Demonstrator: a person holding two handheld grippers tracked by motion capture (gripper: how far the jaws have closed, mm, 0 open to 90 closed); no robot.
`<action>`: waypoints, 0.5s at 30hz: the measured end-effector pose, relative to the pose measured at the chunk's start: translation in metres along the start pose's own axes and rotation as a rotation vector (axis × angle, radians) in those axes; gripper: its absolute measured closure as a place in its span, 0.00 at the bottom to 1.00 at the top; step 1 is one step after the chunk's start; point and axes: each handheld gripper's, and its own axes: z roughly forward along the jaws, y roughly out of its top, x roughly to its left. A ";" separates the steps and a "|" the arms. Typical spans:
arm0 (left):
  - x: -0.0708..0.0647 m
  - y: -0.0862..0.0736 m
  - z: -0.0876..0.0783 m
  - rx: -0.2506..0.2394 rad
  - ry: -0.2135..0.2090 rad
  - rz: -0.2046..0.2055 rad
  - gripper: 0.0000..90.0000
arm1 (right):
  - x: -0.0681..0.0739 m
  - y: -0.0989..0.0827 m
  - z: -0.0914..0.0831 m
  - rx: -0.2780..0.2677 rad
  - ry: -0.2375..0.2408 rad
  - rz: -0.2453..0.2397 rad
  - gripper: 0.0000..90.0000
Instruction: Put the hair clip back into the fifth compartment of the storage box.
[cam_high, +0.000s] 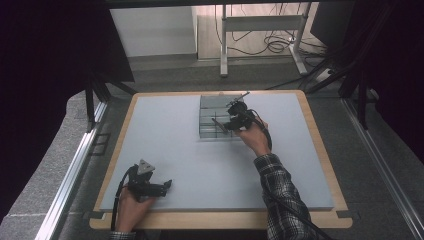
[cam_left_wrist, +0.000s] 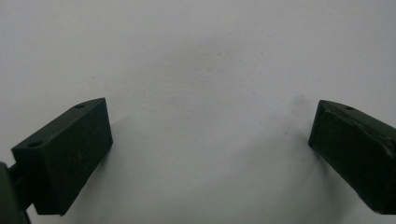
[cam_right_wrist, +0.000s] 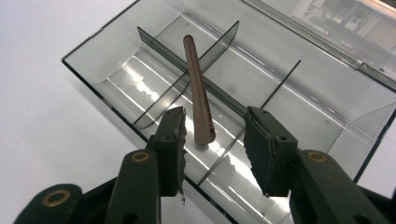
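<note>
A clear plastic box (cam_right_wrist: 261, 88), split by thin smoky dividers into compartments, is seen at twelve o'clock on the matte grey table (cam_high: 200, 165). A slim brown stick (cam_right_wrist: 198, 93) is leaned across a divider, untouched between the parted pads of the right gripper (cam_right_wrist: 215, 140). The left gripper (cam_left_wrist: 210, 149) is held spread wide over bare surface at seven o'clock.

Pale grey mat (cam_high: 190, 165) covering wooden tabletop (cam_high: 320, 150); white desk frame (cam_high: 260, 25) and tangled cables (cam_high: 272, 45) on the floor at twelve o'clock.
</note>
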 end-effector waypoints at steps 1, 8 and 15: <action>0.000 0.000 0.000 0.000 0.000 0.000 0.00 | 0.000 0.000 -0.001 -0.001 0.001 -0.003 0.62; 0.000 0.000 0.000 0.000 0.000 0.000 0.00 | 0.004 -0.002 -0.008 -0.011 0.009 -0.013 0.60; 0.000 0.000 0.000 0.000 0.000 0.000 0.00 | 0.008 -0.003 -0.011 -0.014 0.011 -0.026 0.57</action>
